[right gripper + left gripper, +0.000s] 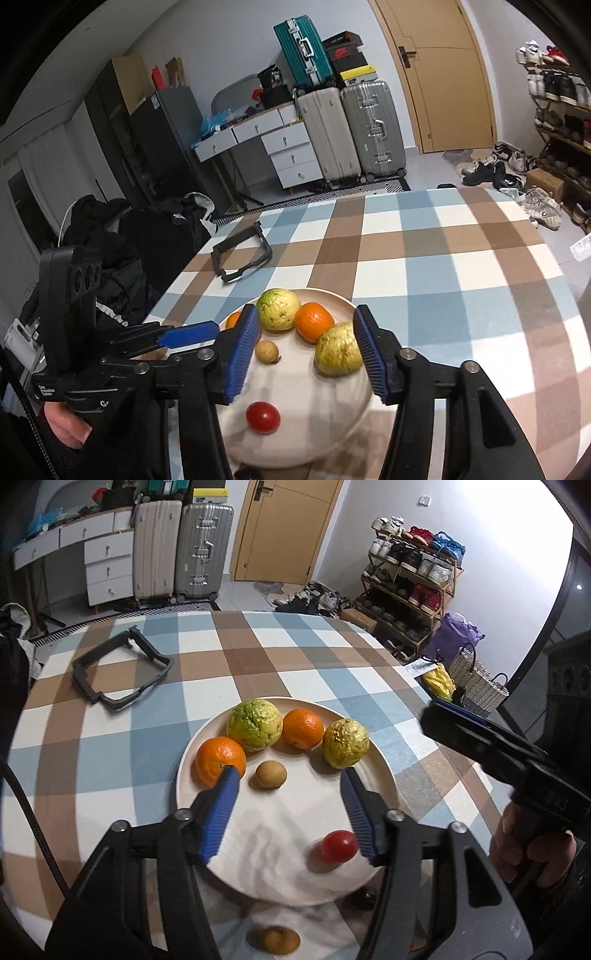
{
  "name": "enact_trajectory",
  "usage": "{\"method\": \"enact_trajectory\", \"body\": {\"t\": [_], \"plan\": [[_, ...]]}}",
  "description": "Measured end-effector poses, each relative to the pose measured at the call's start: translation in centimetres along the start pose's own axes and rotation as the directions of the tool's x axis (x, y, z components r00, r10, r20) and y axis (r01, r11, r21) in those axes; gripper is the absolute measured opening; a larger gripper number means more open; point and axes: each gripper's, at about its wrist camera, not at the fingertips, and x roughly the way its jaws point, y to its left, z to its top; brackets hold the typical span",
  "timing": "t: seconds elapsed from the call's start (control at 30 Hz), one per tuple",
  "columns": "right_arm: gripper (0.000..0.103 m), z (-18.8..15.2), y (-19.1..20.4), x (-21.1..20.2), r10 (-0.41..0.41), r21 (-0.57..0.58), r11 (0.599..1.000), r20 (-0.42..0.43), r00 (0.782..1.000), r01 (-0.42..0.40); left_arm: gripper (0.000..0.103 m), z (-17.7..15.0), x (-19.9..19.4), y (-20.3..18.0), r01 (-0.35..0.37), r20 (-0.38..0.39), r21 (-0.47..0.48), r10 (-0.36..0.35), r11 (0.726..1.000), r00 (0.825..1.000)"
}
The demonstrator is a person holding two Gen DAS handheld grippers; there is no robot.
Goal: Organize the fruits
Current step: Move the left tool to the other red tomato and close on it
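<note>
Hovering over the plate (pixel 192 746), left gripper (pixel 290 775) and right gripper (pixel 306 314) both gape wide, holding nothing. On the plate: two oranges (pixel 220 761), two guavas (pixel 254 724), small brown fruit (pixel 270 774), red tomato (pixel 338 846).

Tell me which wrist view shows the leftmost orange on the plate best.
The left wrist view: the orange is almost whole there, with only a fingertip of the left hand-held gripper crossing its lower edge. In the right wrist view only a sliver of it shows behind a blue pad.
</note>
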Motion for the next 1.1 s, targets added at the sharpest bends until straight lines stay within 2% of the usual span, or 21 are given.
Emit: {"method": "enact_trajectory", "body": {"t": [0.23, 0.3, 0.47, 0.77, 0.83, 0.9, 1.1], "plan": [[0.088, -1.6, 1.7, -4.8, 0.003, -0.029, 1.000, 0.076, 0.997, -0.001, 0.076, -1.8, -4.0, -1.8, -0.056, 0.056, 0.025, 0.055, 0.998, 0.997], [0.090, -2.1, 2.4, -5.9, 0.008, -0.044, 0.999, 0.090, 0.996, -0.004, 0.081, -2.3, -5.1, -2.6, -0.084, 0.076, 0.046, 0.080, 0.995, 0.994], [0.098, -3.5, 3.6, -8.8, -0.002, -0.066, 0.998, 0.132, 0.991, 0.010, 0.083, -3.7, -7.6, -3.8, -0.118, 0.107, 0.067, 0.110, 0.991, 0.988], [0.102, -5.4, 4.9, -12.4, -0.004, -0.076, 0.997, 0.181, 0.984, 0.018, 0.088, -6.1, -10.2, -4.8, -0.139, 0.106, 0.041, 0.134, 0.990, 0.985], [0.102, -5.8, 5.1, -13.0, -0.006, -0.078, 0.997, 0.189, 0.982, 0.021, 0.092, -6.8, -11.0, -5.0, -0.147, 0.112, 0.037, 0.142, 0.988, 0.983], [0.102, -6.3, 5.2, -13.6, -0.011, -0.075, 0.997, 0.198, 0.980, 0.027, 0.102, -7.4, -11.4, -5.2, -0.154, 0.121, 0.032, 0.149, 0.988, 0.981], [0.103, -8.3, 5.2, -14.9, -0.032, -0.066, 0.997, 0.197, 0.980, 0.046, 0.102, -9.2, -12.4, -5.9, -0.178, 0.132, 0.040, 0.171, 0.983, 0.976]]}}
